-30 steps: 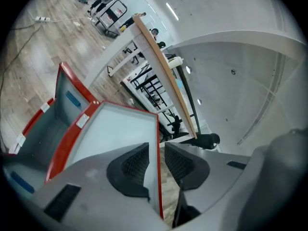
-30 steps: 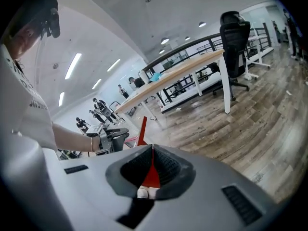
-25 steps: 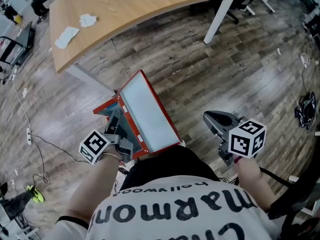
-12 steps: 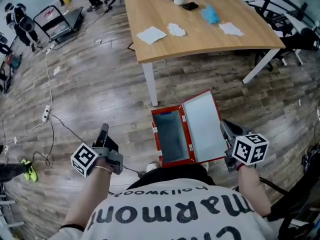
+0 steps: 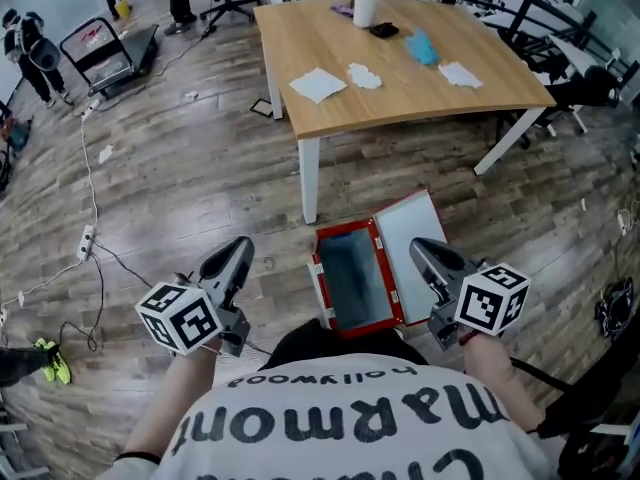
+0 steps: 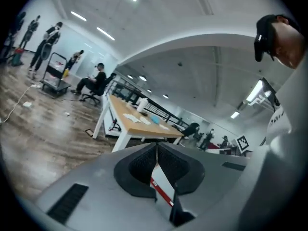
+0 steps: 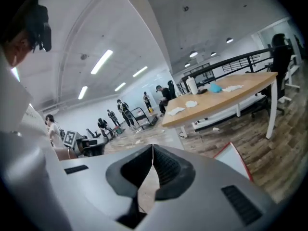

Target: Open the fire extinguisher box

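Observation:
The red fire extinguisher box [image 5: 320,268] lies on the wooden floor just in front of the person, open, its dark inside facing up. Its white-panelled lid [image 5: 420,226] is swung out to the right. My left gripper [image 5: 238,248] hovers left of the box, clear of it, its jaws closing until the tips meet with nothing between them [image 6: 157,146]. My right gripper [image 5: 418,246] hangs over the lid, shut and empty [image 7: 153,148]. In the right gripper view the lid [image 7: 233,160] shows at the right, and a strip of the box [image 6: 161,184] shows below the left jaws.
A wooden table [image 5: 400,78] stands beyond the box, its white leg [image 5: 308,173] close to the box's far left corner; tissues, a blue cloth and a bottle [image 5: 365,3] are on it. Cables and a power strip [image 5: 87,238] run over the floor at left. People and a cart [image 5: 100,48] are far back.
The left gripper has come away from the box's left side and now hovers clear to its left. The view has swung toward the table, and the lid stays swung open.

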{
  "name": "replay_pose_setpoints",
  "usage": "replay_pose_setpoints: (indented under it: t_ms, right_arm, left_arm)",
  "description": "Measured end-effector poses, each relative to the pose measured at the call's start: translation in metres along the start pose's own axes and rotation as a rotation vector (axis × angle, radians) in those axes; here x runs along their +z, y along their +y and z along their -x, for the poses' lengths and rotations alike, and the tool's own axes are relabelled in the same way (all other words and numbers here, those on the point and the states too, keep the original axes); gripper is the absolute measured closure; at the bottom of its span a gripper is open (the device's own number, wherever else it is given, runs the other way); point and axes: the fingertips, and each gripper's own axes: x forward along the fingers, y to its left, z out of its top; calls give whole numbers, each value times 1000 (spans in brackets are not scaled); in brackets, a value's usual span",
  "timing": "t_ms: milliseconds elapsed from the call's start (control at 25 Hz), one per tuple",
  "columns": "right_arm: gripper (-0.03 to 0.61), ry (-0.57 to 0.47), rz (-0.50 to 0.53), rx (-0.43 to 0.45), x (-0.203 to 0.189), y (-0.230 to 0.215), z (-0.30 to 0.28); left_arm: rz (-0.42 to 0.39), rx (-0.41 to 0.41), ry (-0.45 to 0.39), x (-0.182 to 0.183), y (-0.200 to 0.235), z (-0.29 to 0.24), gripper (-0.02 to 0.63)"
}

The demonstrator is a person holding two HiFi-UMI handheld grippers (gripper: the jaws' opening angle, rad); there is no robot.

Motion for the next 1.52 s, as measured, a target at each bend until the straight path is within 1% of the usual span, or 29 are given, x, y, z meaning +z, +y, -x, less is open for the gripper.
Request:
replay_pose_setpoints:
  t_ms: [120,200,320,400,480,560,640,760,800,920,1040,1160,1360,1520]
  right_arm:
    - [567,-95,36,118,31,37,3]
    - [567,-140,77,173,50,55,8]
    - [566,-151,145,210,69,72,18]
    - [566,-140,185,213,74,75,21]
    - [566,-133,208,204,74,74,23]
    - [566,-128,216,190,73,70,23]
    - [566,-122,222,166,73,65,22]
    - [566,-121,242,80,73,49,22]
    - [566,-118,239,64,72,44,21]
    - [566,-106,191,85,63,39,19]
    - [566,-81,179,104,52,38,16]
    - [566,-58,178,93,44,32,14]
    - [566,-57,155,82,43,19,15]
    - [566,-42,154,71,40,13,15]
  left_arm:
    - [-103,-117,16,18,-44,-18,597]
    - [-137,-192,-2,30,-73,-24,597]
    - [-101,-280,-52,45,-109,-25,595]
    - [-88,-302,-64,48,-123,-28,595]
    - [-109,-311,-48,45,-133,-31,595]
    - [-128,-309,-41,42,-139,-34,595]
    - [-127,-306,-41,39,-143,-36,597]
    - [-141,-284,-41,33,-148,-41,595]
    - [-151,-268,-49,31,-149,-41,597]
    - [-159,-216,-76,26,-144,-42,597]
    - [-142,-182,-49,12,-136,-44,595]
    - [-147,-152,-24,2,-129,-44,595]
    - [-136,-78,-34,2,-112,-42,595]
    - [-112,-57,-30,-1,-107,-42,597]
